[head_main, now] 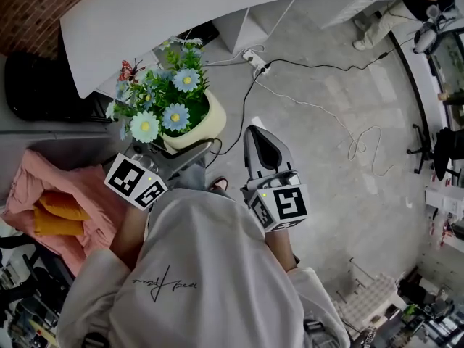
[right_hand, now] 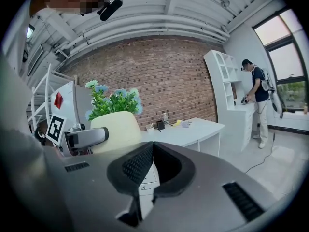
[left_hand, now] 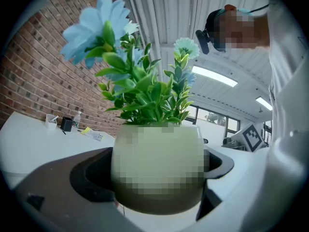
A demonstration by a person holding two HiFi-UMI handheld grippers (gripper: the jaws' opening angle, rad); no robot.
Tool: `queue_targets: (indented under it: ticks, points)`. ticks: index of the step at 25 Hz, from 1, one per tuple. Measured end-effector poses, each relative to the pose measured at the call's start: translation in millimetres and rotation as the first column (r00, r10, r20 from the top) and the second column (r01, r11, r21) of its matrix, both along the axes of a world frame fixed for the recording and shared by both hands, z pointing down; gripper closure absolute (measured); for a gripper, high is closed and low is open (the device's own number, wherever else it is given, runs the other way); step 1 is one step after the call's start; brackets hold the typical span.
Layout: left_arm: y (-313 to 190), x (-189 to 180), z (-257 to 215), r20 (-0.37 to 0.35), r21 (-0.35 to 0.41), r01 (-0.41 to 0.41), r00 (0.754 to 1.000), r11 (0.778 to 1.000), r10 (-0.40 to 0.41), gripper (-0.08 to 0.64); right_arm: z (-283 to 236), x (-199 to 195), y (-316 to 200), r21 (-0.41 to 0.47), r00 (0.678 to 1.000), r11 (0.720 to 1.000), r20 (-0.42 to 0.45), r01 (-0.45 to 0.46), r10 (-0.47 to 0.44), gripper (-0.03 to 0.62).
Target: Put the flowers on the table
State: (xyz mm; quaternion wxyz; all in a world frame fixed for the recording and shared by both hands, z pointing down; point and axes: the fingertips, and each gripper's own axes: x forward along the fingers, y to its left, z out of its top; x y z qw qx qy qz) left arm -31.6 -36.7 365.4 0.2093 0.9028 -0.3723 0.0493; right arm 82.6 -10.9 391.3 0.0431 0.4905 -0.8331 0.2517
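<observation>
Flowers (head_main: 164,101) in left tongs (head_main: 185,151), right tongs (head_main: 255,132) closed

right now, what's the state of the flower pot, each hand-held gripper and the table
flower pot, upright, carried in the air, not yet on the table
left hand-held gripper, shut on the flower pot
right hand-held gripper, shut, empty
table, a few small items at one end, no pot on it

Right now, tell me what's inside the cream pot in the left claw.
Leafy blue and white flowers fill the cream pot, plus a butterfly ornament. Their leaves hide the stem bases and any filling.
</observation>
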Motion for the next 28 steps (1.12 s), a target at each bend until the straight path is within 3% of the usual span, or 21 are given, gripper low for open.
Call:
queue_targets:
  ticks: [4,10,17,22,28]
  points:
    - [15,18,12,-0.013,0.021,0.019,1.0,1.0,-0.019,0.031,13,17,12,0.014,1.0,1.0,-0.012,0.028,-0.027,0.568]
    - [-17,-21,6,-0.032,0.044,0.028,0.999,0.999,-0.027,0.031,2,-28,-25,0.051,0.997,0.996,-0.039,0.075,-0.073,0.568]
    - [-22,-26,0,-0.02,0.088,0.035,0.999,0.996,-0.033,0.031,-6,-40,-37,0.084,0.994,0.991,-0.044,0.102,-0.099,0.568]
    - [-41,-71,4,-0.031,0.087,0.055,0.998,0.995,-0.053,0.031,-8,-80,-58,0.094,0.989,0.987,-0.08,0.131,-0.124,0.568]
    - [-50,-77,0,-0.012,0.112,0.075,0.997,0.991,-0.074,0.031,-12,-82,-69,0.112,0.983,0.98,-0.098,0.163,-0.152,0.568]
